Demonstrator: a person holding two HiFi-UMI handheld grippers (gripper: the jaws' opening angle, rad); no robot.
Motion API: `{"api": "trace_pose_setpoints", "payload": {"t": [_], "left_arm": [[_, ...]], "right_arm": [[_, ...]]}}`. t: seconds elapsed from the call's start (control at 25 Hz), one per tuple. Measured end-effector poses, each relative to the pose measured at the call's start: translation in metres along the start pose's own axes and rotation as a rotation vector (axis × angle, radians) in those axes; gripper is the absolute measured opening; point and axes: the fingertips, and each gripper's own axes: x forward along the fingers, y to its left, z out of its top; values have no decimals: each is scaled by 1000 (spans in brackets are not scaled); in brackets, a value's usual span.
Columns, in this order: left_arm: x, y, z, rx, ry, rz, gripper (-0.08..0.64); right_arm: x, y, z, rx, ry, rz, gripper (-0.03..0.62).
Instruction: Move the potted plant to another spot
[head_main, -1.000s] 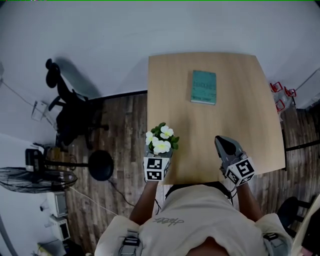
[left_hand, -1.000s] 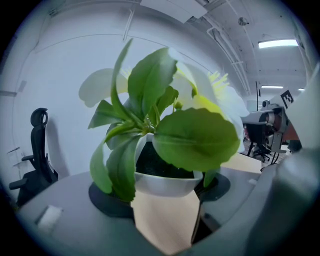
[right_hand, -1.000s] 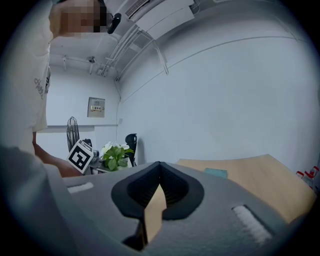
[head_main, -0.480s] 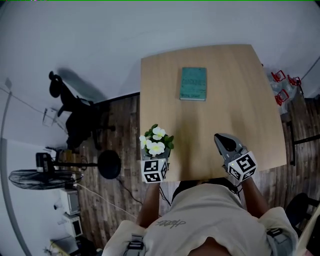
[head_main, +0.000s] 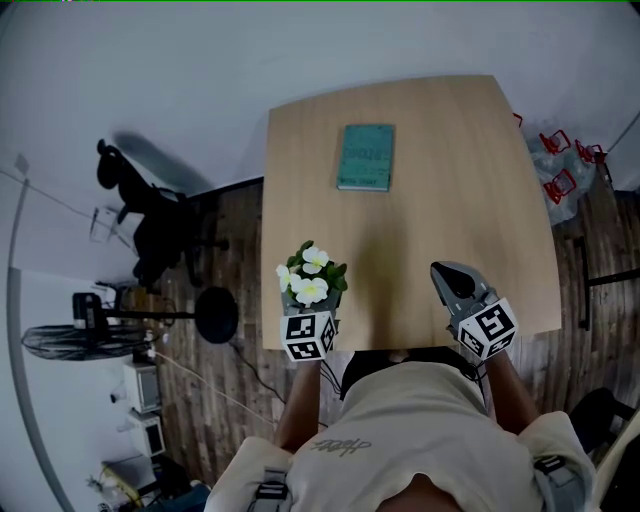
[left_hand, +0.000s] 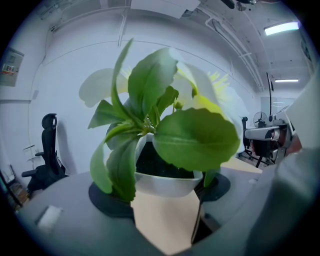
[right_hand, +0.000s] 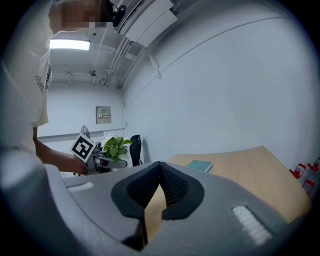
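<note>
The potted plant (head_main: 312, 278), white flowers and green leaves in a small white pot (left_hand: 165, 182), hangs over the near left part of the wooden table (head_main: 450, 180). My left gripper (head_main: 310, 300) is shut on the pot, with a dark pad on each side of it (left_hand: 161, 192). The leaves fill most of the left gripper view. My right gripper (head_main: 445, 272) is over the near right part of the table, shut and with nothing in it (right_hand: 160, 167). The plant (right_hand: 116, 146) also shows at the left of the right gripper view.
A teal book (head_main: 366, 157) lies at the far middle of the table (right_hand: 200, 165). On the wooden floor to the left stand a black office chair (head_main: 150, 215), a round black stool (head_main: 215, 315) and a fan (head_main: 80, 340). Red objects (head_main: 560, 185) sit off the table's right edge.
Both grippers have moved to the right along the table's near edge. The plant went with the left gripper and is now further in from the table's left edge.
</note>
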Motion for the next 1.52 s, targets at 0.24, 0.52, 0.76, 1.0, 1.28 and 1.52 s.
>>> {"api": "trace_pose_setpoints", "payload": {"t": [0.24, 0.52, 0.76, 1.0, 1.28, 1.52], "left_arm": [[2, -20, 6, -3, 11, 4, 362], [9, -29, 16, 30, 12, -26, 362], [16, -34, 12, 48, 4, -89, 362], [17, -26, 9, 88, -3, -142, 362], [26, -5, 8, 85, -20, -174, 362], [40, 1, 6, 56, -35, -202, 362]], "right_arm": [[-20, -15, -5, 18, -5, -7, 3], [-29, -24, -10, 63, -11, -38, 3], [-25, -19, -12, 65, 4, -73, 3], [-22, -9, 2, 37, -2, -121, 3], [-15, -5, 14, 3, -8, -202, 3], [-18, -10, 25, -24, -13, -260, 3]]}}
